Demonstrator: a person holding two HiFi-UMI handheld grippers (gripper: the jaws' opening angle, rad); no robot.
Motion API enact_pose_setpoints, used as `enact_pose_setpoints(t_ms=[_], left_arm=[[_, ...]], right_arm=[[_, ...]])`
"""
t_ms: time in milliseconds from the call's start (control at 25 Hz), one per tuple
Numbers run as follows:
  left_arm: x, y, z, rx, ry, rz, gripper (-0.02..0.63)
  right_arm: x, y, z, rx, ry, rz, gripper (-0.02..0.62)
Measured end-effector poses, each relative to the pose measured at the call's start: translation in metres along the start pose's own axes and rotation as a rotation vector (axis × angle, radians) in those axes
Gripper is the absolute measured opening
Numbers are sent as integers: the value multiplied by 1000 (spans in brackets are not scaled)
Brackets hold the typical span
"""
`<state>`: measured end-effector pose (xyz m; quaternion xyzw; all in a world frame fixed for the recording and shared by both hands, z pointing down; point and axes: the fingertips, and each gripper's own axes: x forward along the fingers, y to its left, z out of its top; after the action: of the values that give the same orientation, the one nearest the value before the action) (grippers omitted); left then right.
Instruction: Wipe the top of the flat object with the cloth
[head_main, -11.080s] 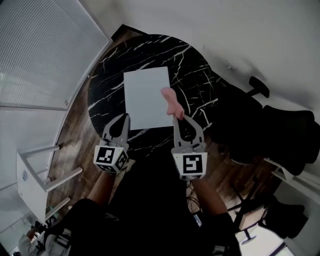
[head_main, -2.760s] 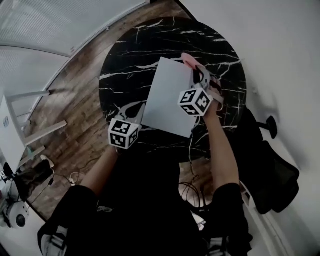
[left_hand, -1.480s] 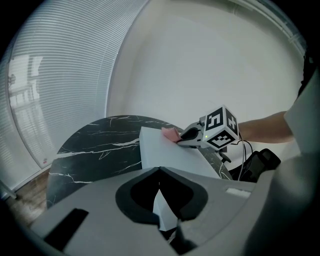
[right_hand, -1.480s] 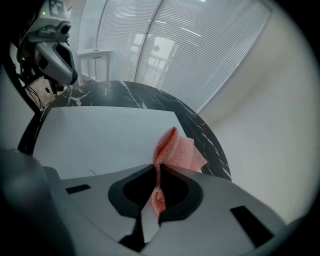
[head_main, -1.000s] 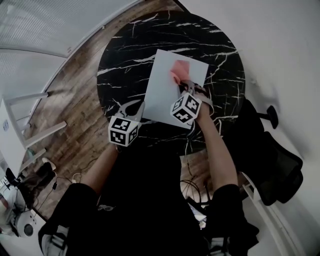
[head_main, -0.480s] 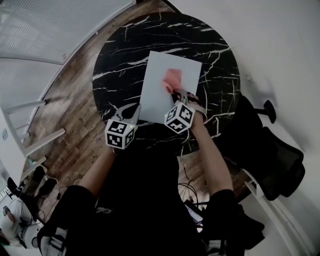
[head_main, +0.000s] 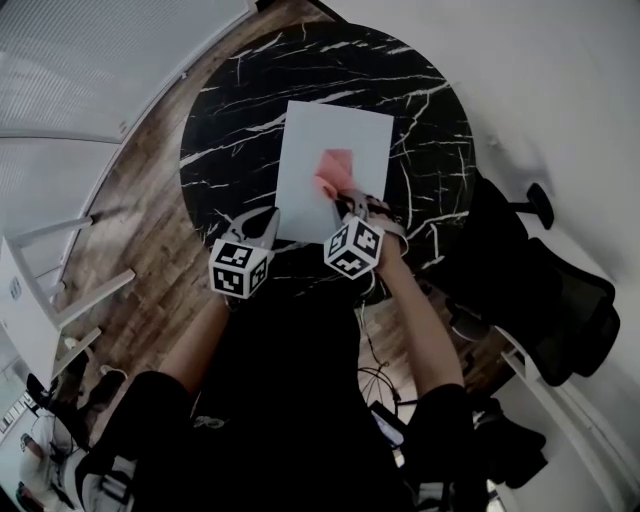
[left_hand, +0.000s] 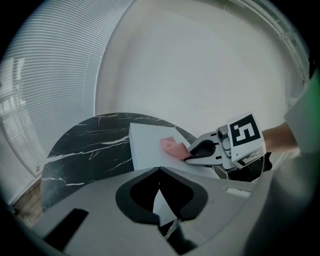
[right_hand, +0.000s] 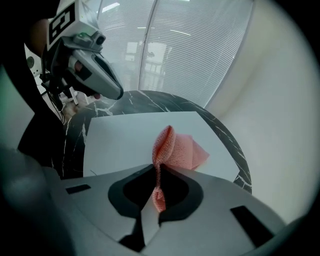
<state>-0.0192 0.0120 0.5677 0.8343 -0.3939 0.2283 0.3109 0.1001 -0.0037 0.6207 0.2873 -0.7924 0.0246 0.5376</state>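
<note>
Cloth (head_main: 333, 170), pink and bunched, lies near the middle of the flat white sheet (head_main: 335, 125). The sheet sits mid-way on the round black marble surface (head_main: 220, 110), its long axis running from the near edge to the far edge. In the head view the right gripper (head_main: 342, 200) has the cloth's near end, and the rest trails ahead of its fingers toward the far edge. The left gripper (head_main: 264, 220) sits at the sheet's near left corner, apart from the cloth.

In the left gripper view, the left gripper (left_hand: 160, 170) has its fingers drawn together at the sheet's (left_hand: 147, 142) near edge. Whether they nip that edge I cannot tell. Beyond, the right gripper (left_hand: 192, 152) holds the cloth (left_hand: 172, 147) down on the sheet.

In the right gripper view, the fingers are clamped on a thin fold of the cloth (right_hand: 175, 147). It rises in a knitted ridge, then fans flat onto the sheet (right_hand: 125, 135). Bare sheet stretches ahead and leftward, so I judge the right gripper does the wiping.
</note>
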Motion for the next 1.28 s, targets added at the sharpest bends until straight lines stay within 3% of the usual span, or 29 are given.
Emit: enact_pose_setpoints(t_ms=[1280], left_arm=[[21, -17, -3, 82, 67, -87, -2]], right_arm=[[-31, 78, -21, 145, 4, 21, 14]])
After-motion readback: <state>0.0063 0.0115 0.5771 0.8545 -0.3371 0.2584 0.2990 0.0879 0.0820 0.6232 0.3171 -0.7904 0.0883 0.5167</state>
